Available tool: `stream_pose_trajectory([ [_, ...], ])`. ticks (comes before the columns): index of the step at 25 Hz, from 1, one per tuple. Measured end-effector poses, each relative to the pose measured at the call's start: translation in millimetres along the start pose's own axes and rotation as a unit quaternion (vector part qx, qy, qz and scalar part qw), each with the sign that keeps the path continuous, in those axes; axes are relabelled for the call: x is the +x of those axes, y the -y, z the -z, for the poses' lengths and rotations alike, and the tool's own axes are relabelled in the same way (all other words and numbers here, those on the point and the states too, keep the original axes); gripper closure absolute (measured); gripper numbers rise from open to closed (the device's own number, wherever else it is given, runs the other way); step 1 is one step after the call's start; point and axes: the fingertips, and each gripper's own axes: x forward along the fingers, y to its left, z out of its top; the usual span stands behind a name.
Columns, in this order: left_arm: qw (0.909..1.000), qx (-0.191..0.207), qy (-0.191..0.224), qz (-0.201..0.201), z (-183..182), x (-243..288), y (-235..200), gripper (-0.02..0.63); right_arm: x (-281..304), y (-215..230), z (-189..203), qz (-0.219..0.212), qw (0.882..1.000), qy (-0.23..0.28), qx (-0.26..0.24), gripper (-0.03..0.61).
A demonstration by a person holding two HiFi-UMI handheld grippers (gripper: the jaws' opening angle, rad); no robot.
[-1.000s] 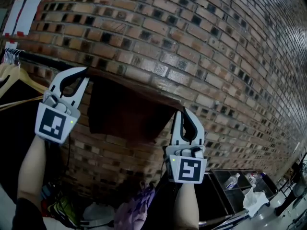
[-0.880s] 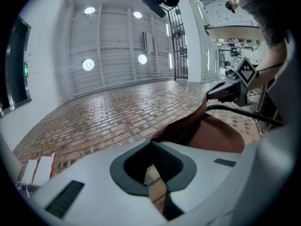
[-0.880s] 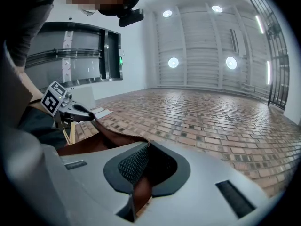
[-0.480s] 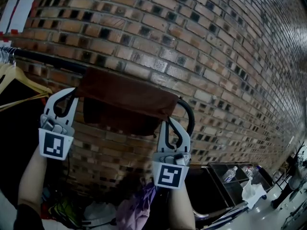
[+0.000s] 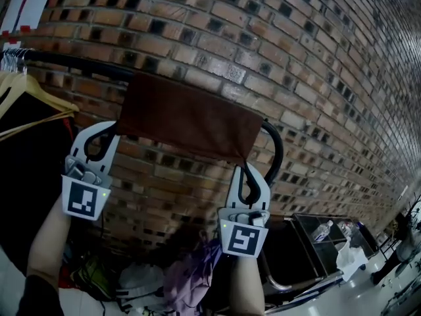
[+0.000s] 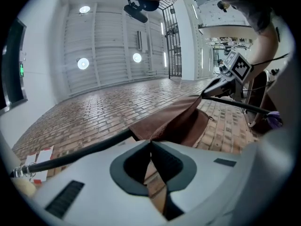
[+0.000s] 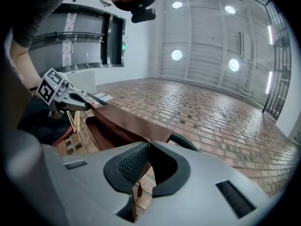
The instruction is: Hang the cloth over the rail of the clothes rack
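Note:
A brown cloth [image 5: 187, 120] lies draped over the black rail [image 5: 72, 63] of the clothes rack, its near flap hanging flat against the brick wall. My left gripper [image 5: 112, 130] is shut on the flap's lower left corner. My right gripper [image 5: 245, 166] is shut on the lower right corner, just below the rail's curved end [image 5: 276, 151]. In the left gripper view the cloth [image 6: 174, 121] runs from the closed tips [image 6: 150, 142] along the rail [image 6: 84, 149]. In the right gripper view the cloth [image 7: 122, 121] leaves the closed tips [image 7: 148, 145] toward the left gripper [image 7: 54, 91].
Wooden hangers [image 5: 29, 94] with a dark garment hang on the rail at the left. Below lies a heap of clothes [image 5: 187, 278]. A dark open bin [image 5: 309, 242] with bottles stands at the lower right. The brick wall [image 5: 263, 38] is close behind the rail.
The cloth has gone over the rail and now hangs down its near side. Both grippers have come down from rail height, holding the cloth's lower corners.

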Motion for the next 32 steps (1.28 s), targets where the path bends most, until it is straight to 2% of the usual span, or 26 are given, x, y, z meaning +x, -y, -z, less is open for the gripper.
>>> stream_pose_trajectory([
  [3,0.9999,-0.012,-0.005,0.002,5,-1,3,0.575,-2,-4,8,-0.006,1.0,-0.005,0.005,0.54],
  [8,0.9994,-0.035,-0.004,0.002,7,-3,13,0.569,-6,-7,18,-0.021,0.998,-0.01,0.052,0.534],
  [10,0.999,-0.045,-0.005,0.001,10,-4,15,0.518,-8,-11,21,-0.034,0.997,-0.015,0.07,0.514],
  [13,0.9987,-0.046,-0.019,0.007,21,-9,18,0.437,-12,-19,29,-0.045,0.995,-0.031,0.08,0.44],
  [17,0.9953,-0.092,-0.03,0.001,39,-27,26,0.437,-30,-28,46,-0.033,0.991,-0.042,0.125,0.426],
  [18,0.9934,-0.109,-0.035,-0.001,44,-33,31,0.446,-36,-32,50,-0.03,0.989,-0.043,0.138,0.426],
  [19,0.9908,-0.129,-0.039,-0.004,48,-39,35,0.483,-42,-38,54,-0.027,0.988,-0.044,0.148,0.426],
  [20,0.9874,-0.152,-0.041,-0.007,51,-45,40,0.558,-47,-45,57,-0.025,0.987,-0.047,0.154,0.435],
  [21,0.984,-0.173,-0.042,-0.009,53,-51,43,0.601,-52,-53,59,-0.024,0.986,-0.049,0.156,0.451],
  [25,0.9757,-0.212,-0.055,-0.006,53,-71,66,0.601,-72,-79,62,-0.023,0.982,-0.052,0.183,0.541],
  [30,0.9559,-0.276,-0.101,0.006,62,-95,103,0.601,-86,-96,45,-0.028,0.969,-0.006,0.243,0.543],
  [32,0.9478,-0.298,-0.113,0.006,63,-101,114,0.601,-91,-103,49,-0.033,0.968,-0.021,0.249,0.543],
])
